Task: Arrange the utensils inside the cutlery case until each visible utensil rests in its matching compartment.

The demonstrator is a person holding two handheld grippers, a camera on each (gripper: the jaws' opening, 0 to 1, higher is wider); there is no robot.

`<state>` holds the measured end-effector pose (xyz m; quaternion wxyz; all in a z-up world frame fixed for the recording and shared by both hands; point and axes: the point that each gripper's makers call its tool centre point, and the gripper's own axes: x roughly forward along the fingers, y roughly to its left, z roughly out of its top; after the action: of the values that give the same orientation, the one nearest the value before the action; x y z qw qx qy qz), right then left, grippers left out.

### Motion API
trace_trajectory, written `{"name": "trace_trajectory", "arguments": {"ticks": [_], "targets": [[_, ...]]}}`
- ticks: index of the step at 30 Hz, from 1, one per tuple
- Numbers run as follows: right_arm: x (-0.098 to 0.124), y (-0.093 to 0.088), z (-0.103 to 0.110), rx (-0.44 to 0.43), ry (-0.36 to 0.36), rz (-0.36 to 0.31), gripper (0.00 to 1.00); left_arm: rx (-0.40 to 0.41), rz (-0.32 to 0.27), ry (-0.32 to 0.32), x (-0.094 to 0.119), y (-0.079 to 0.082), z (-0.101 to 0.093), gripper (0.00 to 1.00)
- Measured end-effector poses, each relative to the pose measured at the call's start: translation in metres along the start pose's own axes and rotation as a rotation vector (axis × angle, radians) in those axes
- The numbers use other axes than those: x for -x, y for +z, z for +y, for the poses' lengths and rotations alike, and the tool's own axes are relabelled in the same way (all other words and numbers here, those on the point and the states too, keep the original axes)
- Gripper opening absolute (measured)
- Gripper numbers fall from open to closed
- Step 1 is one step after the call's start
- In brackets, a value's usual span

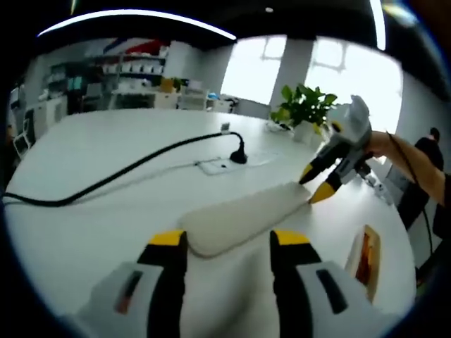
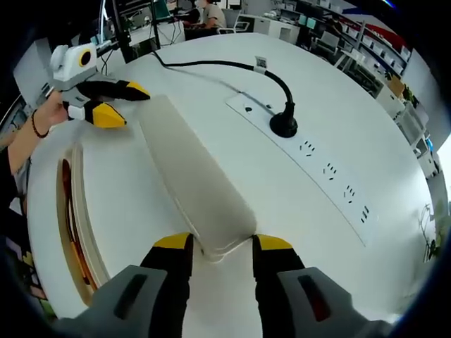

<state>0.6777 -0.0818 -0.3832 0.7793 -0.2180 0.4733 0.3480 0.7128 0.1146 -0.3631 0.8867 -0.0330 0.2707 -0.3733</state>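
Left gripper view looks along the left gripper, whose yellow-tipped jaws are spread apart at the near end of the long cream cutlery case lid. The jaws sit just beside that end, one on each side of it, and I cannot tell whether they touch it. At the lid's far end the right gripper comes in from the right, held by a hand, its yellow tips parted and close against the lid's edge. Beside the lid, toward the table edge, lies the cutlery case, a pale tray with something reddish-orange inside; its contents are too small to make out. Beyond the lid a black cable runs across the white table to a plug seated in a flush power strip. A potted plant stands farther off, behind the right gripper.

Right gripper view shows the same lid lengthwise, with the right gripper open around its near end and the left gripper at its far end, jaws parted. The case lies alongside the lid, just beside it at the table edge, with thin orange-brown shapes in its compartment. The power strip and its black plug lie on the lid's other side.
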Motion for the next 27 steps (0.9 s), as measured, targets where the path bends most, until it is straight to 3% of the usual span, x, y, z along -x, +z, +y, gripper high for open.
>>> {"name": "trace_trajectory", "arguments": {"ticks": [1, 5, 8, 12, 14, 17, 22, 27], "targets": [[0.000, 0.000, 0.000, -0.001, 0.001, -0.001, 0.34, 0.009, 0.035, 0.012, -0.001, -0.006, 0.003, 0.51], [0.000, 0.000, 0.000, -0.002, 0.001, -0.003, 0.33, -0.001, 0.023, 0.003, 0.001, -0.004, 0.002, 0.49], [0.000, 0.000, 0.000, -0.001, -0.001, 0.005, 0.33, 0.042, 0.015, -0.015, 0.004, -0.002, -0.005, 0.53], [0.000, 0.000, -0.001, -0.011, -0.008, 0.023, 0.33, 0.215, -0.031, -0.055, 0.003, 0.008, -0.004, 0.57], [0.000, 0.000, -0.001, -0.009, -0.009, 0.028, 0.33, 0.300, -0.045, -0.054, 0.006, 0.009, 0.003, 0.52], [0.000, 0.001, -0.001, -0.009, -0.011, 0.033, 0.32, 0.336, -0.054, -0.055, 0.008, 0.008, 0.012, 0.41], [0.001, 0.001, -0.001, -0.010, -0.012, 0.033, 0.32, 0.424, -0.163, -0.123, 0.020, 0.022, 0.006, 0.33], [0.000, 0.001, -0.002, -0.011, -0.013, 0.037, 0.32, 0.429, -0.175, -0.138, 0.025, 0.029, 0.002, 0.29]]}}
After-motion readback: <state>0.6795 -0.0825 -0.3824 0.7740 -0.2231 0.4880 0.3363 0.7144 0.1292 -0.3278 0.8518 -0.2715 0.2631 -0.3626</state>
